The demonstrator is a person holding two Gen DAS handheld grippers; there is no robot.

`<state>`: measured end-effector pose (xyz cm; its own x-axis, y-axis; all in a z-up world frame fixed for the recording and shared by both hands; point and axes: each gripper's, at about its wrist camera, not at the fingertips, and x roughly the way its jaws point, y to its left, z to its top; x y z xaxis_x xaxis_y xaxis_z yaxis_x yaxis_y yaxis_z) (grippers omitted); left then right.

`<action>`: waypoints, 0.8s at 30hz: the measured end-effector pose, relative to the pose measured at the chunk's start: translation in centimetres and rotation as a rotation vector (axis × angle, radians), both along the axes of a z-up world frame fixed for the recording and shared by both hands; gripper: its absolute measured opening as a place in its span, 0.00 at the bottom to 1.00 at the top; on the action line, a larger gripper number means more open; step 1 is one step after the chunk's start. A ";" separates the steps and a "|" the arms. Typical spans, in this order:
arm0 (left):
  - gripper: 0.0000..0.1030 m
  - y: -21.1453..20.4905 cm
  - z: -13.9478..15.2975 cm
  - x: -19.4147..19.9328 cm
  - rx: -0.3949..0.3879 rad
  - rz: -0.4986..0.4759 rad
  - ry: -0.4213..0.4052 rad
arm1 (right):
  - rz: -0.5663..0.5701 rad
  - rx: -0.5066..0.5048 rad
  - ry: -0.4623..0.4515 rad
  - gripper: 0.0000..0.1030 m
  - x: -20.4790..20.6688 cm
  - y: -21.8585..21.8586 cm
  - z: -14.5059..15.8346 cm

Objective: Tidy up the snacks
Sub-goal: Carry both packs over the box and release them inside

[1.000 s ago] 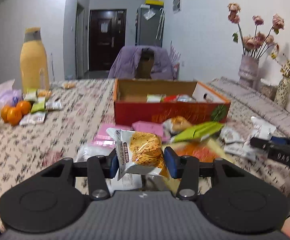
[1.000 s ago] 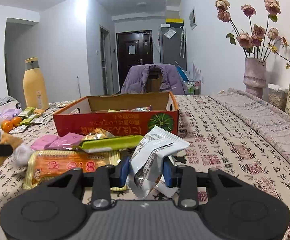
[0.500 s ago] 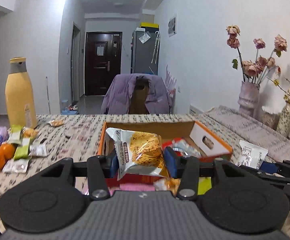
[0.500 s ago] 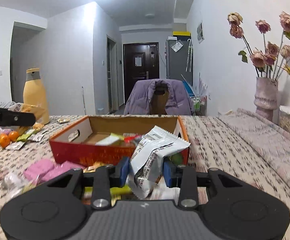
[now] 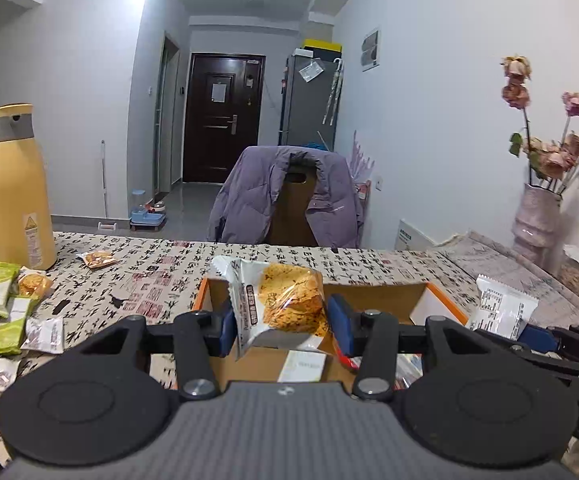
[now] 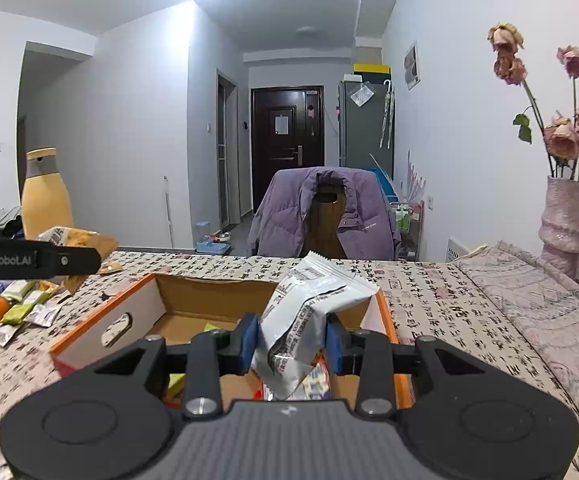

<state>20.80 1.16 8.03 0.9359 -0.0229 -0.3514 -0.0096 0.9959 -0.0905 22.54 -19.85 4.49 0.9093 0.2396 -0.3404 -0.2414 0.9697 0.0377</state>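
A clear packet of golden crackers [image 5: 285, 304] is clamped in the left gripper [image 5: 280, 326] above the open cardboard box [image 6: 209, 300]. A crumpled white packet [image 6: 305, 320] is pinched in the right gripper [image 6: 291, 342], apparently over the box too.

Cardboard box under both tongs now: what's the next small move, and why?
Probably open both tongs and drop the packets. The left tongs grip the orange cake packet and the right tongs grip the white packet, both above the open cardboard box, whose rim lies below them, with other snacks already inside.
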 end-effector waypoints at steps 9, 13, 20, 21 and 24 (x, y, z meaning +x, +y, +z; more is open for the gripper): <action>0.47 1.7 -2.6 4.3 -0.054 0.043 0.050 | -0.021 0.023 0.042 0.33 4.0 0.4 -2.4; 0.47 1.8 -4.5 5.3 -0.055 0.031 0.077 | -0.011 0.027 0.080 0.33 4.7 0.3 -3.6; 0.52 1.5 -6.2 5.2 -0.013 -0.009 0.085 | -0.018 0.016 0.125 0.34 5.0 0.2 -4.6; 0.59 1.5 -6.3 5.0 -0.010 -0.015 0.079 | -0.019 0.013 0.128 0.39 4.9 0.1 -4.7; 0.96 1.7 -6.0 4.4 -0.014 0.013 0.029 | -0.021 0.020 0.116 0.78 4.4 0.0 -4.6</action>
<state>25.16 2.82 2.00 0.9254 -0.0156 -0.3786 -0.0259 0.9942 -0.1043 26.98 -19.86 -0.16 0.8687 0.2291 -0.4392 -0.2142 0.9732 0.0840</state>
